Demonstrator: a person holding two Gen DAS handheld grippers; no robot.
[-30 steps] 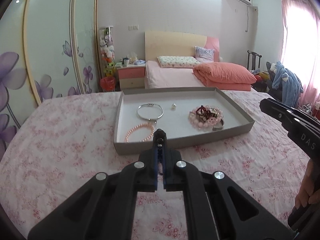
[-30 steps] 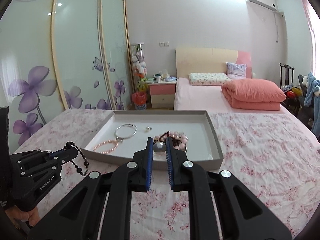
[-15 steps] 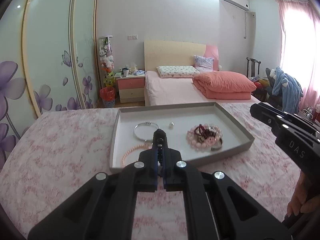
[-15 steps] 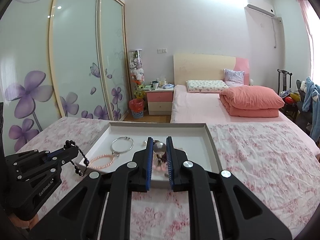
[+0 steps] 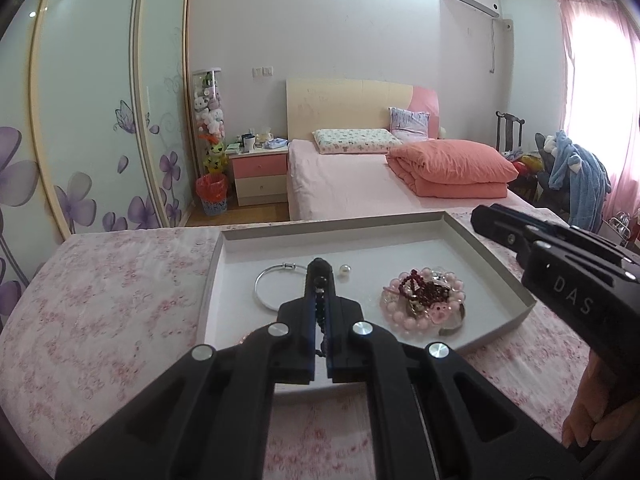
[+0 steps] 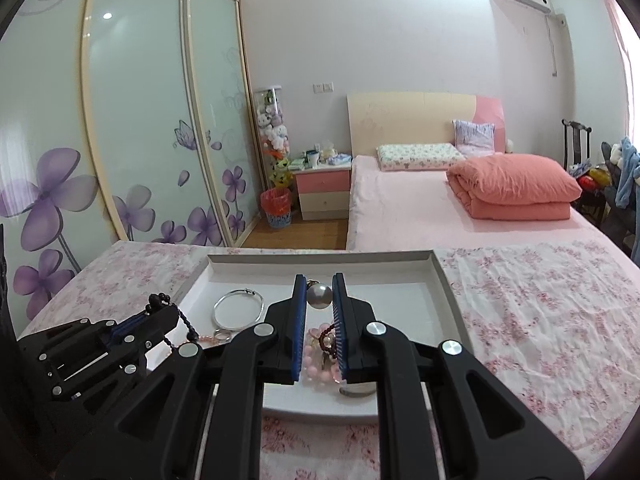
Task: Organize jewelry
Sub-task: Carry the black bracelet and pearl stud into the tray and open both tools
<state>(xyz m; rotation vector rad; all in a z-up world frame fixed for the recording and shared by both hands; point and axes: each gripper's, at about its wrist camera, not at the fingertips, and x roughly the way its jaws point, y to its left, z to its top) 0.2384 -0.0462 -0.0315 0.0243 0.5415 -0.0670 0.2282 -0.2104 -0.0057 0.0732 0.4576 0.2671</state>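
Above the grey tray (image 5: pixel 496 272), the left tongs (image 5: pixel 319 280) pinch a dark bead string (image 6: pixel 182 318) — the right tongs (image 6: pixel 319 294) clamp a grey pearl (image 6: pixel 319 295).

Grey tray (image 5: pixel 516 296); pink floral cloth (image 5: pixel 100 304); silver bangle (image 6: pixel 239 312).

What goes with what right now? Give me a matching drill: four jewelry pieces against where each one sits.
Things:
1. dark bead string
2. large pearl
3. silver bangle
4. small pearl

Places:
A. loose on the tray floor, just right of the left fingers
B. pinched in the left gripper
C. flat in the tray's left part
D. pinched in the right gripper

Pairs: 1-B, 2-D, 3-C, 4-A
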